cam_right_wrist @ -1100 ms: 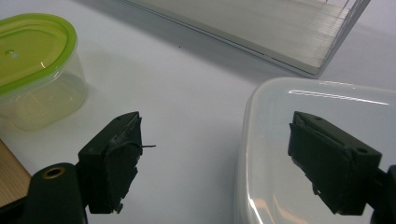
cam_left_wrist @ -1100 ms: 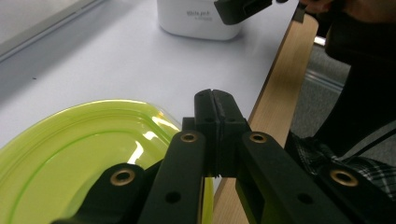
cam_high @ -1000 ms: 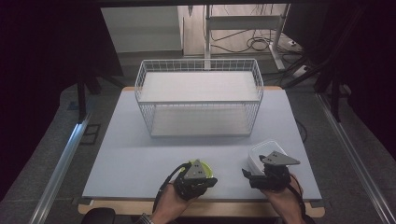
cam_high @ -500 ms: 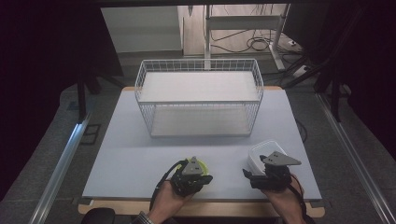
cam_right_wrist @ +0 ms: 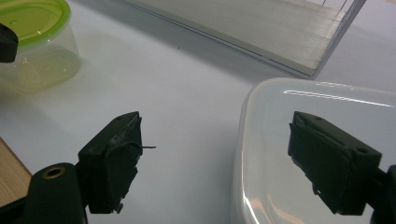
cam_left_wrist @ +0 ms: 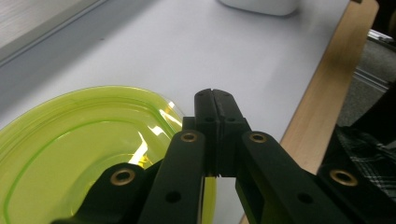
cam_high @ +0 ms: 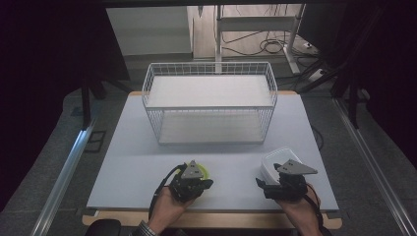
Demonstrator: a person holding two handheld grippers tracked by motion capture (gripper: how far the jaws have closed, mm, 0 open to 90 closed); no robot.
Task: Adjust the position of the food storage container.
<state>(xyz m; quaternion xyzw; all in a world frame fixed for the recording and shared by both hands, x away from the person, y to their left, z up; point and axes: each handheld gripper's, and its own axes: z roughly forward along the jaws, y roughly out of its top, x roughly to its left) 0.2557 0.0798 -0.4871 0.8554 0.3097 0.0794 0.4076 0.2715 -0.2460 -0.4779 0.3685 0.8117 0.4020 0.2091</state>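
My left claw (cam_left_wrist: pixel 212 95) is clenched tight with nothing between its tips, hovering over the near edge of the green-lidded tub (cam_left_wrist: pixel 84 149), which sits on the table (cam_high: pixel 147 162) close to the front edge on my left. My right claw (cam_right_wrist: pixel 219 158) is released and wide, one jaw over bare table and the other over the lid of the white tub (cam_right_wrist: pixel 322 121), which sits near the front on my right, with the wire basket (cam_high: pixel 209 105) well behind both. The risks I see start with the left side: with the tips pinched together I cannot take hold of anything, and if I push down or forward like this I would likely just shove the green-lidded tub across the table, or tip it. On the right, the jaws straddle only the rim of the white tub rather than its whole body, so I judge that closing now would nip the lid edge and let the tub swing or slip free. Both tubs sit near the wooden front edge (cam_left_wrist: pixel 322 84), so a careless nudge toward me could send one off the table.
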